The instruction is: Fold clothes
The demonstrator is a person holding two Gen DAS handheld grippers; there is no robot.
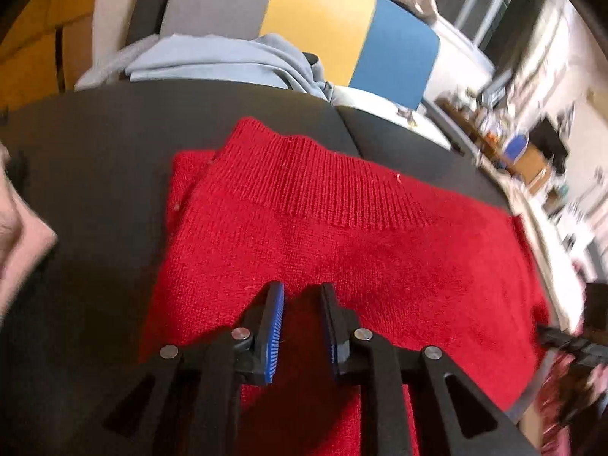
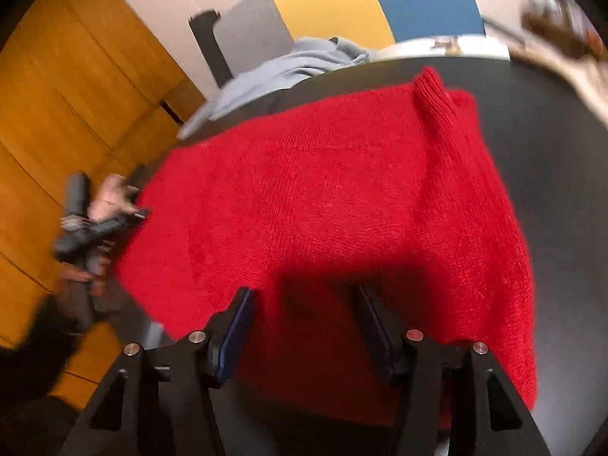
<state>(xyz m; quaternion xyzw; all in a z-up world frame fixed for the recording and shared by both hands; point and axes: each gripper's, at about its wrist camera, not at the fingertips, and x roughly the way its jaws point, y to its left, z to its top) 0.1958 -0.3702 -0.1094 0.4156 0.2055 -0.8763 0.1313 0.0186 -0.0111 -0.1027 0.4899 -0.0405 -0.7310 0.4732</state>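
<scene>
A red knitted sweater (image 1: 342, 250) lies folded on the dark table (image 1: 95, 190), its ribbed hem across the top layer. My left gripper (image 1: 302, 300) hovers over its near edge, jaws a little apart with nothing between them. In the right wrist view the same sweater (image 2: 323, 209) spreads over the table (image 2: 551, 190), a ribbed cuff at its far right corner. My right gripper (image 2: 304, 304) is wide open just above the sweater's near edge. The left gripper (image 2: 95, 224) shows at the sweater's left edge, held in a hand.
A light blue garment (image 1: 212, 60) lies heaped at the table's far edge, also in the right wrist view (image 2: 288, 68). Grey, yellow and blue panels (image 1: 319, 19) stand behind it. Wooden cabinets (image 2: 57, 114) are to the left. A cluttered desk (image 1: 513, 144) is at the right.
</scene>
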